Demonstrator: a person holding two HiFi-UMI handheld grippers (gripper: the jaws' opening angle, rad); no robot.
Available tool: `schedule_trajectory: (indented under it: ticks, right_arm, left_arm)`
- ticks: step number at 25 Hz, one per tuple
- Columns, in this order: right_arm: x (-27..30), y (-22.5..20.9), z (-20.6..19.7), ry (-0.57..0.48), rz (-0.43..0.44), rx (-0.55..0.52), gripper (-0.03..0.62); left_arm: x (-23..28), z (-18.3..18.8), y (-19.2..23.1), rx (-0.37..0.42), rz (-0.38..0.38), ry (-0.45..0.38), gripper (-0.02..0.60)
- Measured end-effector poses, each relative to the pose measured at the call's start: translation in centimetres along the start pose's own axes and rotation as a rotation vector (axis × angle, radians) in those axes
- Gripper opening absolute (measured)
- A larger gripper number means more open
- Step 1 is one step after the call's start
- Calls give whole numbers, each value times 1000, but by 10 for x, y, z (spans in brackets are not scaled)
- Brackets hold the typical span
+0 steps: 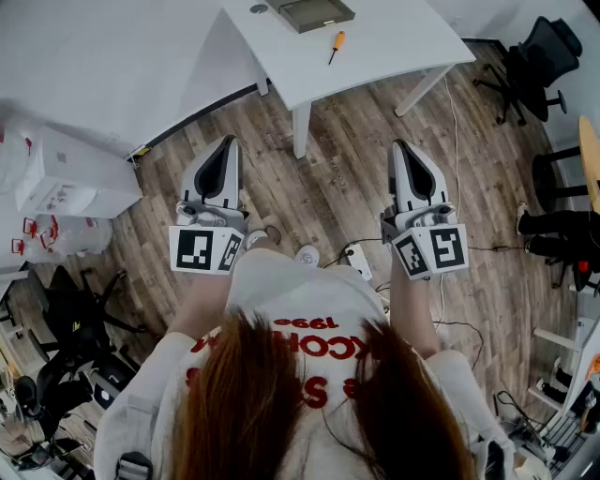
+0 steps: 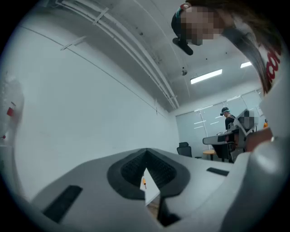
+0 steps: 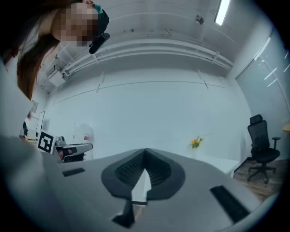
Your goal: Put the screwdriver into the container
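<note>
The left hand-held gripper (image 1: 225, 142) and right hand-held gripper (image 1: 401, 147) are hovering clenched and empty, well away from the surface (image 1: 398, 42), where the screwdriver (image 1: 335, 47) is lying near the container (image 1: 310, 13). Probably light and rigid; gripping across its orange handle is looking safest.

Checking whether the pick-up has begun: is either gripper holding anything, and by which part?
Nothing is held: the left gripper and the right gripper are shut and empty, and the screwdriver lies on the table.

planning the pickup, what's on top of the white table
An orange-handled screwdriver lies on the white table, apart from the shallow container near its far edge. The frame cuts off the container's far side.
</note>
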State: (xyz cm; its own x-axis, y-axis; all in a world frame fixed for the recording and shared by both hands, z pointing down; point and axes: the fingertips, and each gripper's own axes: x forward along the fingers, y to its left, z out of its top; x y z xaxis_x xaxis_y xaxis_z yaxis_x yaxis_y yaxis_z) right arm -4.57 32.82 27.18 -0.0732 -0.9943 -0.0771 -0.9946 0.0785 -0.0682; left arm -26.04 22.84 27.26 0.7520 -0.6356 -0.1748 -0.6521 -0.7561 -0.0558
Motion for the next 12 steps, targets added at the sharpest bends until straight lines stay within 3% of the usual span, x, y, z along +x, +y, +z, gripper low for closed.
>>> schedule_trajectory:
  ticks: [12]
  right_arm:
    - [5,0,5,-46,34,84,5]
  left_arm:
    - [-7,0,4,16,30,25,5]
